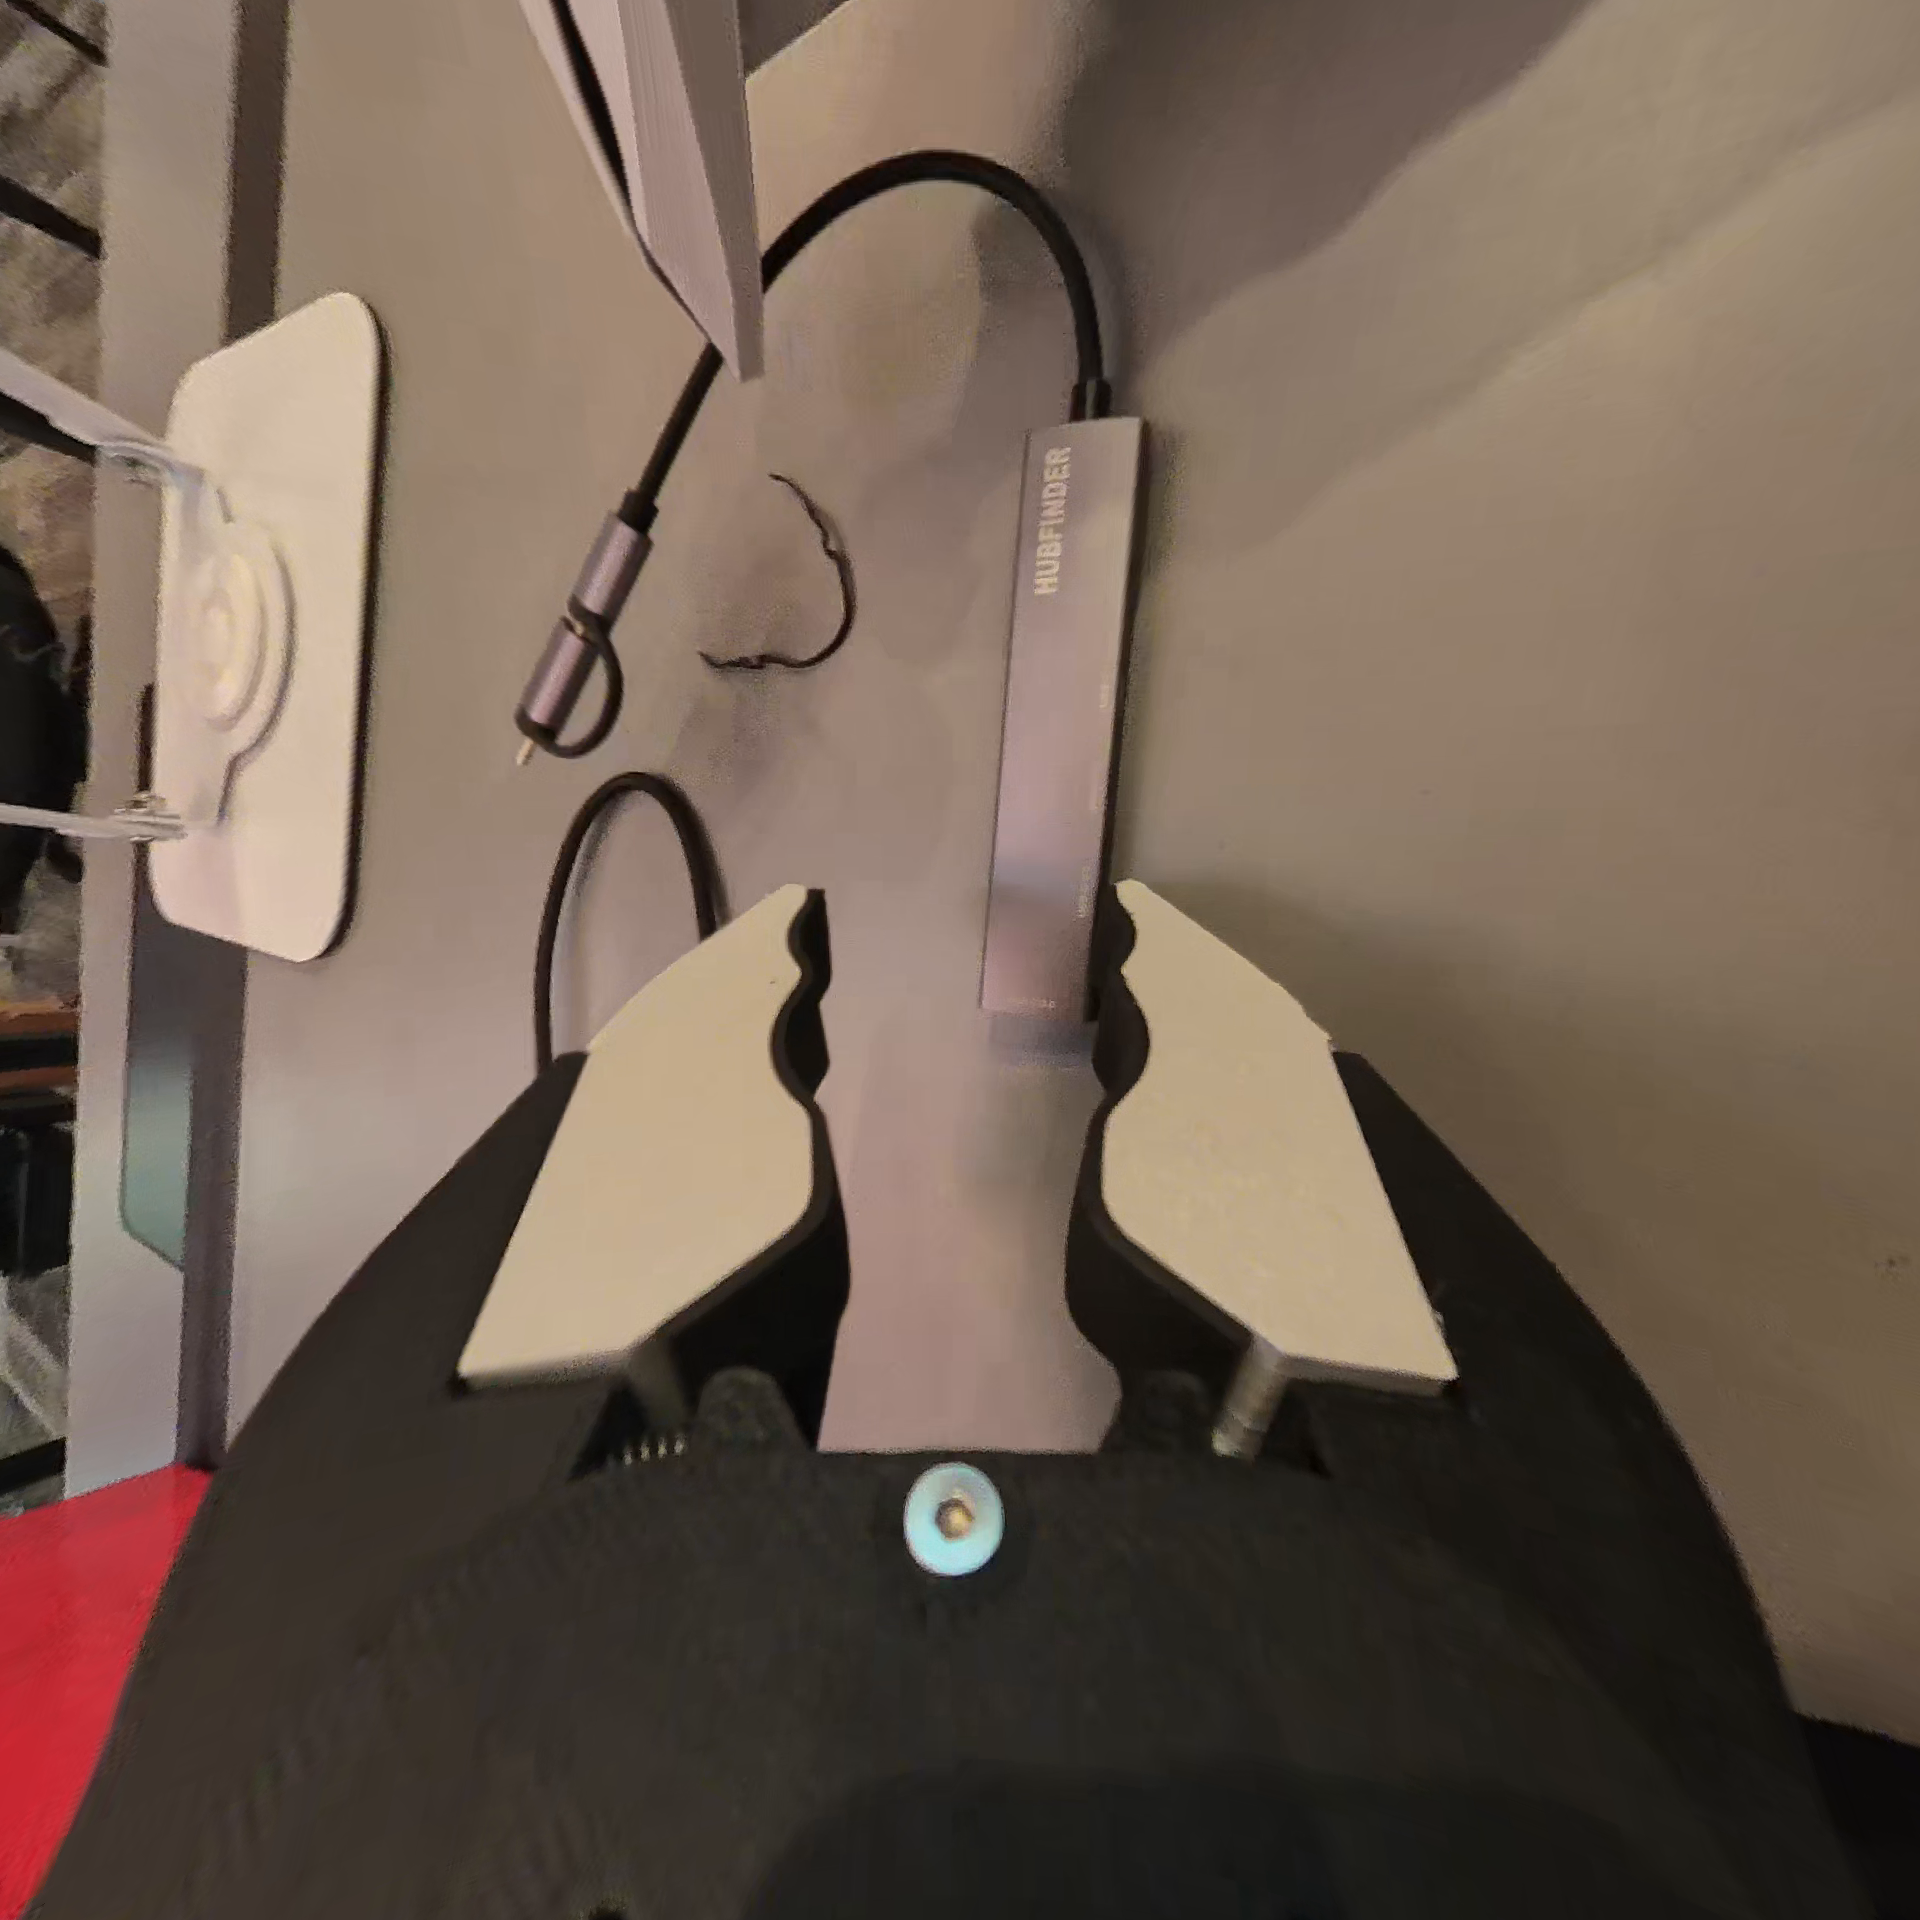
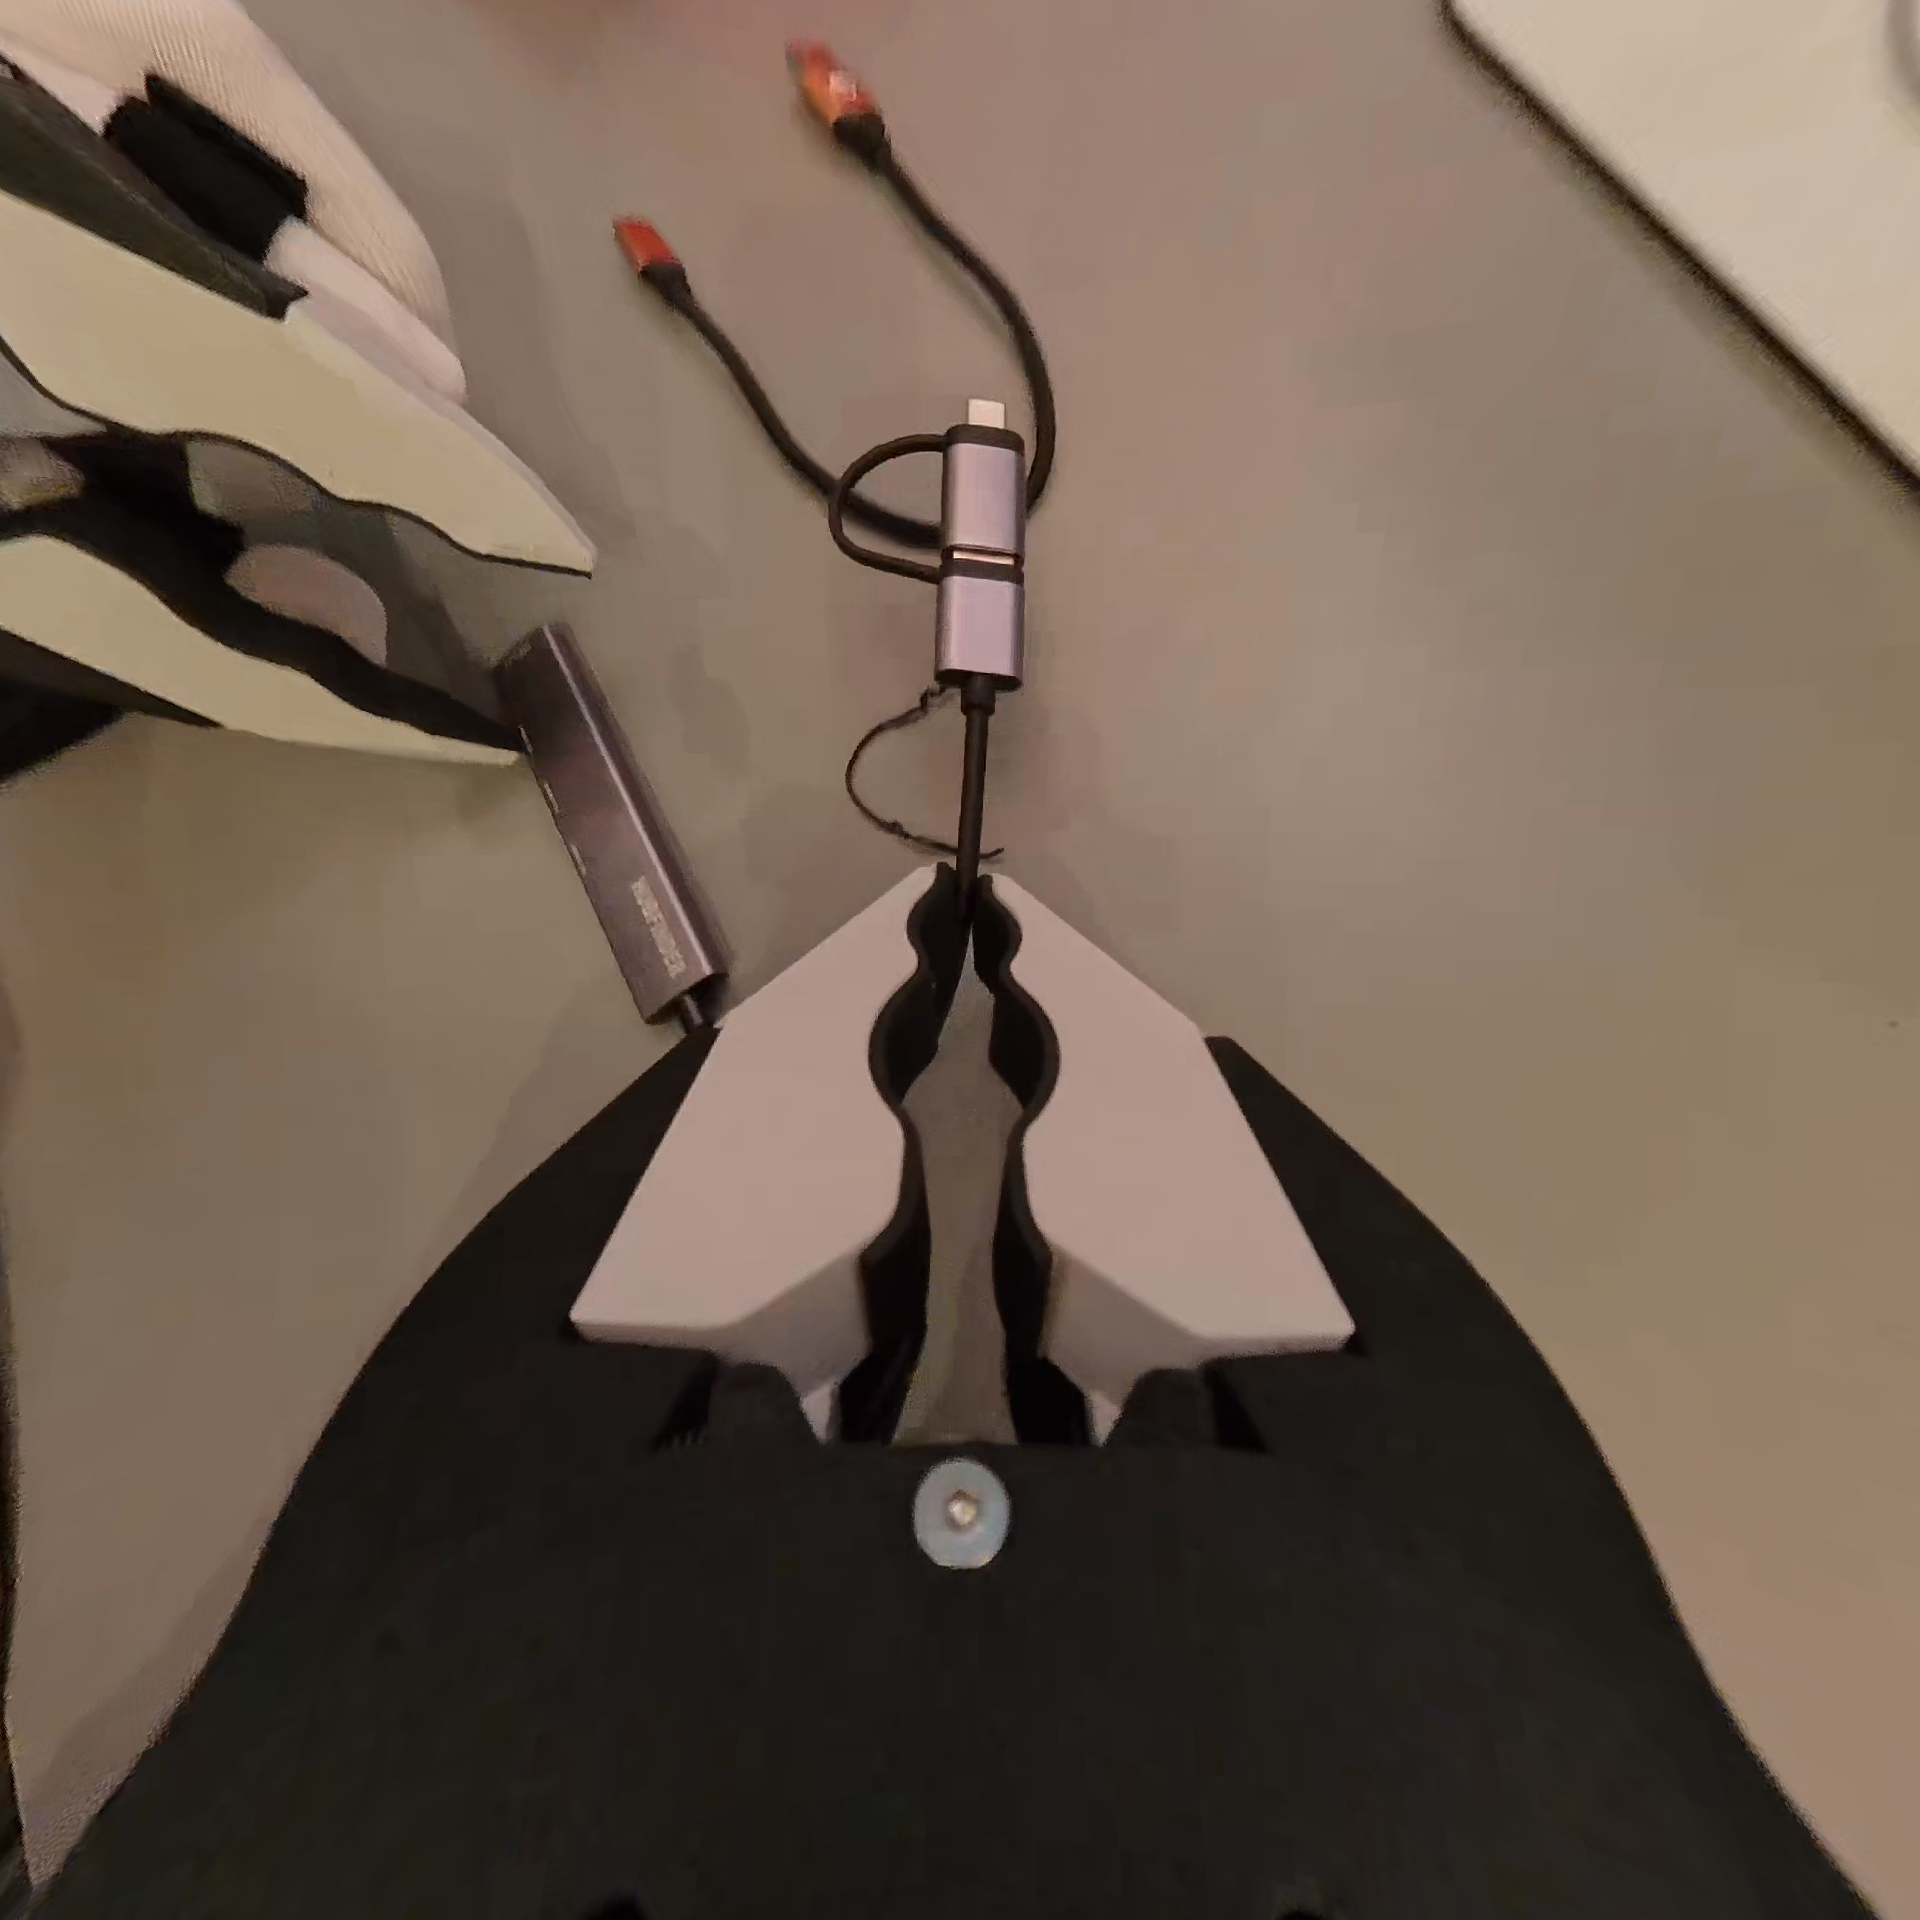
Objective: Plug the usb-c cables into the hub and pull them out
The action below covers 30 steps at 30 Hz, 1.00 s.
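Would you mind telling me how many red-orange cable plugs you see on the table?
2. One red-orange plug lies at the far top of the right wrist view; the other lies nearer and to its left. More may be hidden outside the frame.

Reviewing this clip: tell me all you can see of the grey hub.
The hub is a slim, flat grey bar with a metallic look, pale lettering on top and small port marks along it. It lies flat on the grey table. A black cable leaves its far end. The open left gripper is at its near end, one finger against its edge.
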Tool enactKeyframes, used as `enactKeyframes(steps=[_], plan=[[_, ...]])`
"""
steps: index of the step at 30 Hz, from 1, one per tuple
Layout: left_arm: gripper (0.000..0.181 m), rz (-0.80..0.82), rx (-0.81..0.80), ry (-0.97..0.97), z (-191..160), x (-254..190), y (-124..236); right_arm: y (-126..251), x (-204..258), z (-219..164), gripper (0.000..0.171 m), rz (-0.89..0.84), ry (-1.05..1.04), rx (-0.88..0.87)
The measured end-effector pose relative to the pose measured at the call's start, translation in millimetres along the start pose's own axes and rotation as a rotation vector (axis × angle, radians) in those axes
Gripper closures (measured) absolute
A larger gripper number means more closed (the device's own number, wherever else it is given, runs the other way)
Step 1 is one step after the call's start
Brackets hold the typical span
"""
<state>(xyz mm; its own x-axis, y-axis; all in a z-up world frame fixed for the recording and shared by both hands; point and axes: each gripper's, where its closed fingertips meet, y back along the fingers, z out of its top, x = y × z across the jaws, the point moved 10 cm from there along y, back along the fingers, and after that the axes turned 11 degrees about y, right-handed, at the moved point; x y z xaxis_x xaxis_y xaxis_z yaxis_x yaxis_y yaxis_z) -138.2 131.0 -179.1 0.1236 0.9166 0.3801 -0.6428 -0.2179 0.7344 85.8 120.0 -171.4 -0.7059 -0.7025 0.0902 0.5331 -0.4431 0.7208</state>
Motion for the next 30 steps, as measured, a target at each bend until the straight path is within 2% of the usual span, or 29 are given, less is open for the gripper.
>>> enactKeyframes(steps=[4,11,15,18,21,23,30], plan=[[0.122,0.1,-0.071,0.02,13.6,-3.8,8.1,14.2,-0.7,9.2,0.171,-0.002,-0.034,-0.099],[0.102,0.409,-0.224,0.006,60.9,-19.6,14.8,33.1,0.1,28.6,0.171,-0.011,-0.176,-0.346],[0.095,0.536,-0.167,-0.005,74.6,-26.5,-4.8,41.0,5.9,40.3,0.171,0.0,-0.262,-0.494],[0.107,0.648,-0.088,-0.045,71.4,-22.0,-18.2,42.8,12.8,45.8,0.171,0.035,-0.3,-0.557],[0.133,0.686,-0.068,-0.094,66.8,-17.6,-24.4,43.5,18.4,47.5,0.171,0.075,-0.328,-0.599],[0.158,0.728,-0.054,-0.165,65.1,-18.1,-25.5,47.1,18.9,47.8,0.171,0.092,-0.346,-0.63],[0.16,0.785,-0.094,-0.266,69.5,-6.8,-12.8,61.9,15.7,44.5,0.171,0.084,-0.329,-0.642]])
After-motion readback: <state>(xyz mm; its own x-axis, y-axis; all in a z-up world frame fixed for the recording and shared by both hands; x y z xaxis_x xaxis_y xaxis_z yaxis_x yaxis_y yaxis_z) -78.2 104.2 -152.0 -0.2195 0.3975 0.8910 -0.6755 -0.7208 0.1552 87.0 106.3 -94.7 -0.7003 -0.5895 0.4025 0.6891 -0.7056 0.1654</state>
